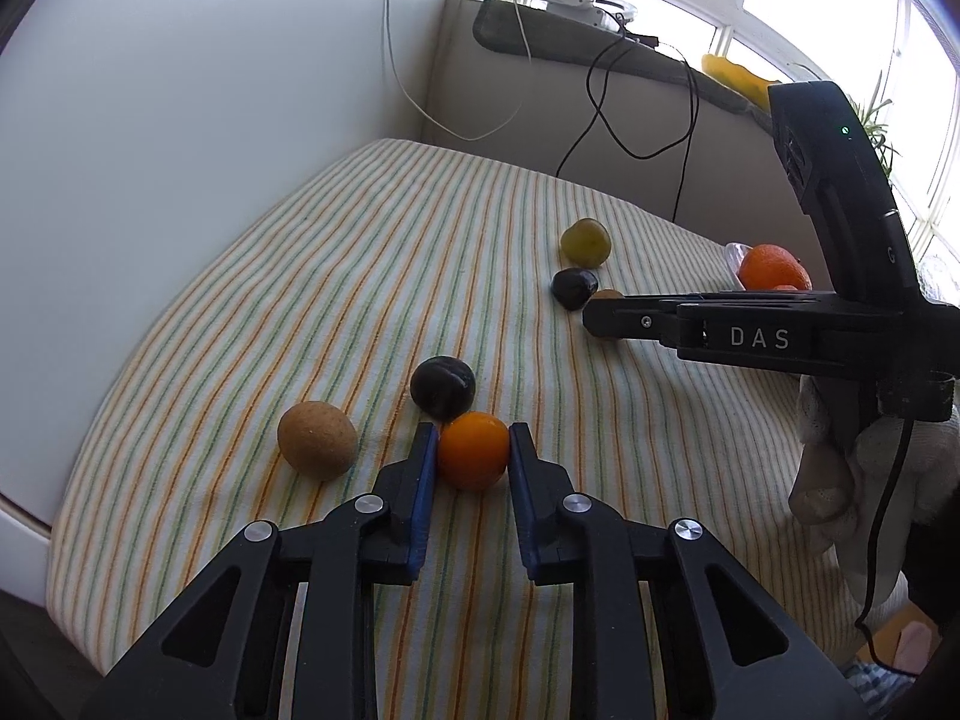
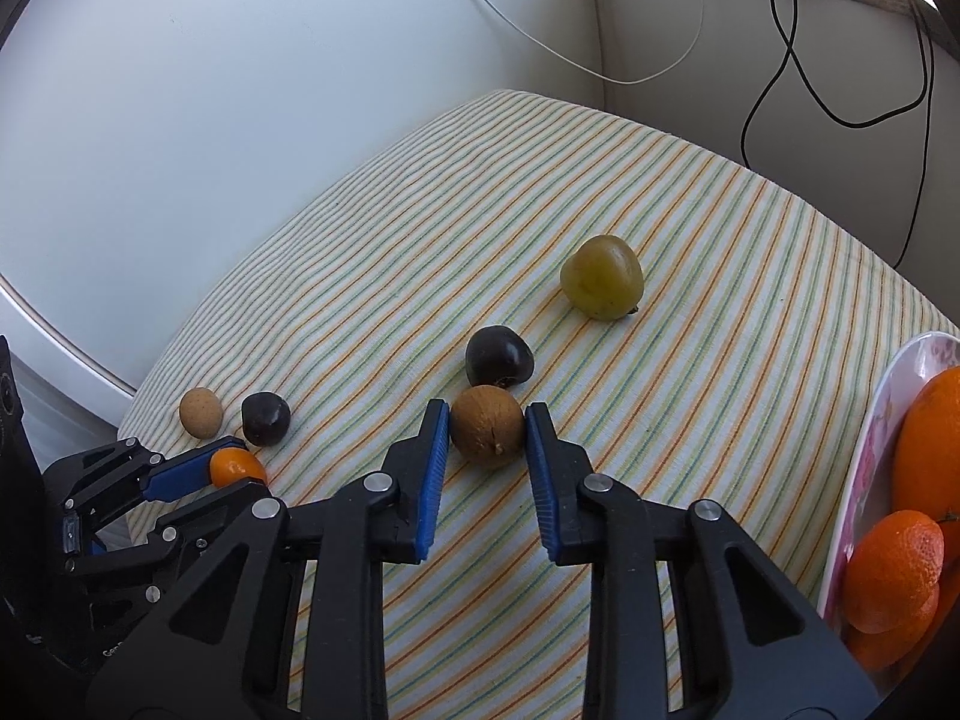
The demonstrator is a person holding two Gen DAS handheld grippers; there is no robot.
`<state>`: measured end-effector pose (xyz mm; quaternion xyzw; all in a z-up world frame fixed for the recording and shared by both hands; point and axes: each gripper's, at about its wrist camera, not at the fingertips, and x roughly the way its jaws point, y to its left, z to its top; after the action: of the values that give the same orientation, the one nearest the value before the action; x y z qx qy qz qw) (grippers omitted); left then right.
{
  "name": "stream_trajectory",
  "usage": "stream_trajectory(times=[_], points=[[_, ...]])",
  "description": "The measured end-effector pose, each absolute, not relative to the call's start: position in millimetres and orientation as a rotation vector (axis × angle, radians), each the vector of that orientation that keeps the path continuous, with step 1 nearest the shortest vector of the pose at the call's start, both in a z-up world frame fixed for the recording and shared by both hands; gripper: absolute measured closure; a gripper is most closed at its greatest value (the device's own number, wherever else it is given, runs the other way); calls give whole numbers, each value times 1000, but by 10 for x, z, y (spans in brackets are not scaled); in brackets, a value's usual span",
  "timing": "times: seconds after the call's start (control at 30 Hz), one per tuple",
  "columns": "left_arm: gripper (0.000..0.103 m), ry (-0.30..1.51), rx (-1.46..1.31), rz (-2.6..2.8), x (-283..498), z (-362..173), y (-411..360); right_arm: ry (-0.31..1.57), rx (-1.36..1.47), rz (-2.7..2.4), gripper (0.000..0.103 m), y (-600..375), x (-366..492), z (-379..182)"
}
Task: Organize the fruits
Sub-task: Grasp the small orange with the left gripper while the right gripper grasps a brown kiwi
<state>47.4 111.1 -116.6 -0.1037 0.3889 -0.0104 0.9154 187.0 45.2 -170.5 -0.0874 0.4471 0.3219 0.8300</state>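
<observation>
We've got the left gripper (image 1: pixel 473 441) clamped on the small round orange fruit (image 1: pixel 473 450) and the right gripper (image 2: pixel 487 429) on the round brown fruit (image 2: pixel 487 434), both sitting on the striped cloth (image 2: pixel 690 228). Smooth round skins might squirt out when lifted.

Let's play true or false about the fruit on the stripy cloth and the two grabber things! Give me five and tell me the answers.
1. The left gripper is shut on the small orange fruit. True.
2. The right gripper is squeezing the green fruit. False: it is shut on a brown round fruit; the green one lies farther away, untouched.
3. Oranges sit on a plate at the right. True.
4. The striped cloth is red and black. False: it is pale with orange and green stripes.
5. Both dark fruits are on the plate. False: they lie on the cloth.
</observation>
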Motion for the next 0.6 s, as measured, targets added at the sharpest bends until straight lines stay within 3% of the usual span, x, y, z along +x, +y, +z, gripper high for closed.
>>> stream_trajectory(times=[0.6], points=[[82, 749, -206, -106, 459, -893, 773, 861, -116, 683, 76, -135, 1522, -1219]])
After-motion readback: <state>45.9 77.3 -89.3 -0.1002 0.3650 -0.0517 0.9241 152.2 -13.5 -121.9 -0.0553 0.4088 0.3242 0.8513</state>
